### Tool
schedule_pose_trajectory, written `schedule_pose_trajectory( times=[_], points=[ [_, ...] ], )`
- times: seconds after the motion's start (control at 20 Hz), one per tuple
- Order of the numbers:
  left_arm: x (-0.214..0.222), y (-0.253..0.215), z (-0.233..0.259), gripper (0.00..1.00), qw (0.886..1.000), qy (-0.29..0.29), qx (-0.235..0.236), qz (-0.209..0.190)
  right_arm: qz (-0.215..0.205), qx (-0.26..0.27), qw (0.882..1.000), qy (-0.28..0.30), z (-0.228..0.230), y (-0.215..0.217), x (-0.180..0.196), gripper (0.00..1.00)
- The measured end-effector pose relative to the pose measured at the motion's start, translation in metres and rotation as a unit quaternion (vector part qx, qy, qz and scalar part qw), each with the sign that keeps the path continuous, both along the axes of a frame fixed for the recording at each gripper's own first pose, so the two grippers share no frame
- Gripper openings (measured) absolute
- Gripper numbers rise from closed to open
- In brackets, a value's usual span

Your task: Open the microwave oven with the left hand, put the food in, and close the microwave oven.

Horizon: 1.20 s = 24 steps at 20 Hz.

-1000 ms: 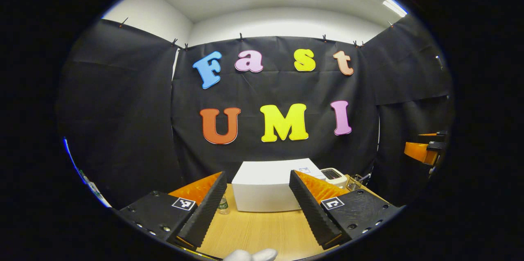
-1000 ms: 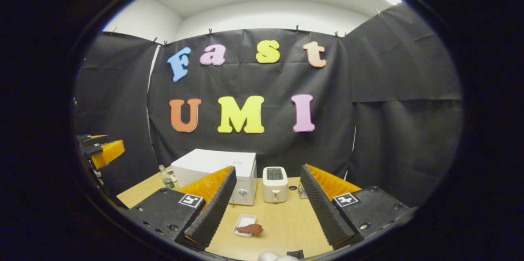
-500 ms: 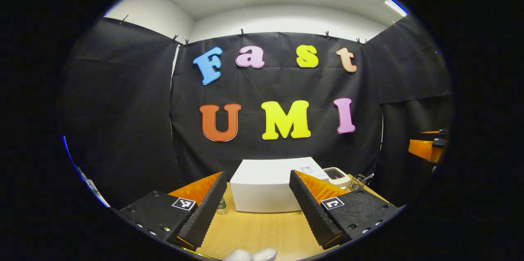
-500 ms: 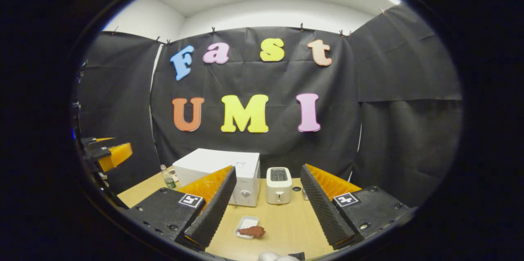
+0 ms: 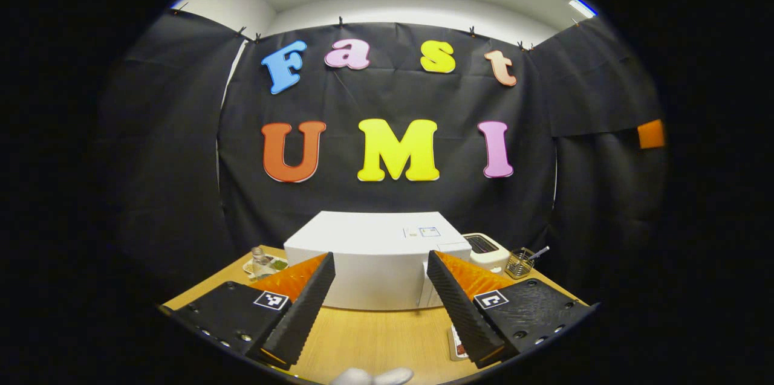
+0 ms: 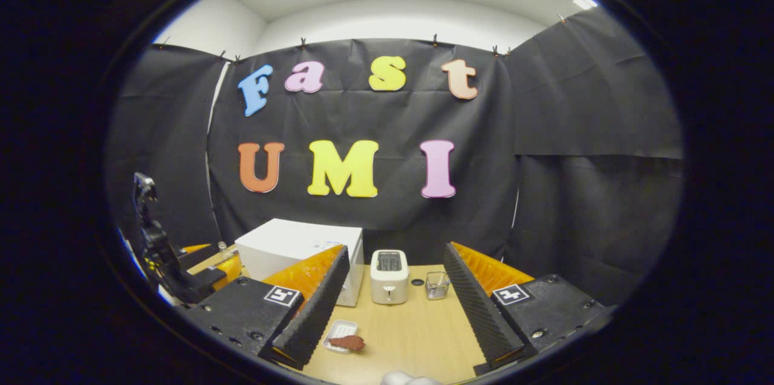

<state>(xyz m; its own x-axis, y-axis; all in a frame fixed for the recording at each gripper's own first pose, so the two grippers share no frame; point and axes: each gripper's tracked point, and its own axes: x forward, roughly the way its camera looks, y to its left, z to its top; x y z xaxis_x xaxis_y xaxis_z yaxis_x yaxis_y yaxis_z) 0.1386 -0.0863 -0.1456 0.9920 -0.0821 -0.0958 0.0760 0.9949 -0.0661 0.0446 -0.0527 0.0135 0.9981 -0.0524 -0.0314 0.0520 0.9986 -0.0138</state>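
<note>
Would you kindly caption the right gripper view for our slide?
Right gripper, jaws open, faces closed white microwave, toaster and tray of food.

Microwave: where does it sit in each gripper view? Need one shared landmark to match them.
Left gripper view: the white microwave sits low centre, straight ahead between that gripper's open jaws, door shut.
Right gripper view: the microwave sits lower left of centre, partly behind the nearer finger.
Shared landmark: the white toaster stands just right of the microwave on the wooden table.
</note>
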Motion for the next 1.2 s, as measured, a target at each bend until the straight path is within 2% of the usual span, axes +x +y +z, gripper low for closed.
schedule_pose_trajectory(
  times=[0.35, 0.65, 0.7, 0.75, 0.8, 0.95, 1.0, 1.1, 1.15, 1.2],
  points=[
    [0.07, -0.062, -0.083, 0.94, 0.999, 0.03, 0.02, -0.038, -0.066, -0.006, 0.997, 0.029, -0.022, -0.041, -0.017, 1.0],
    [0.13, -0.08, -0.142, 0.96, 0.998, 0.064, 0.009, -0.024, -0.118, 0.0, 0.991, 0.062, -0.043, -0.074, -0.034, 1.0],
    [0.137, -0.081, -0.15, 0.95, 0.997, 0.071, 0.007, -0.024, -0.126, 0.001, 0.99, 0.07, -0.048, -0.079, -0.036, 0.91],
    [0.143, -0.084, -0.155, 0.95, 0.997, 0.075, 0.003, -0.025, -0.129, 0.003, 0.989, 0.076, -0.053, -0.083, -0.035, 1.0],
    [0.146, -0.085, -0.159, 0.96, 0.997, 0.077, 0.0, -0.022, -0.129, 0.007, 0.988, 0.079, -0.056, -0.084, -0.036, 0.91],
    [0.158, -0.086, -0.166, 0.92, 0.996, 0.082, -0.011, -0.014, -0.134, 0.012, 0.987, 0.092, -0.064, -0.091, -0.033, 0.91],
    [0.16, -0.089, -0.166, 0.91, 0.996, 0.084, -0.013, -0.018, -0.135, 0.012, 0.986, 0.094, -0.065, -0.093, -0.032, 1.0],
    [0.165, -0.097, -0.165, 0.8, 0.997, 0.078, -0.009, -0.024, -0.133, 0.014, 0.986, 0.096, -0.066, -0.093, -0.03, 1.0],
    [0.166, -0.094, -0.162, 0.61, 0.997, 0.071, -0.001, -0.015, -0.128, 0.013, 0.987, 0.098, -0.067, -0.091, -0.027, 1.0],
    [0.169, -0.093, -0.161, 0.38, 0.998, 0.067, 0.003, -0.014, -0.127, 0.009, 0.987, 0.1, -0.068, -0.091, -0.026, 1.0]
  ],
)
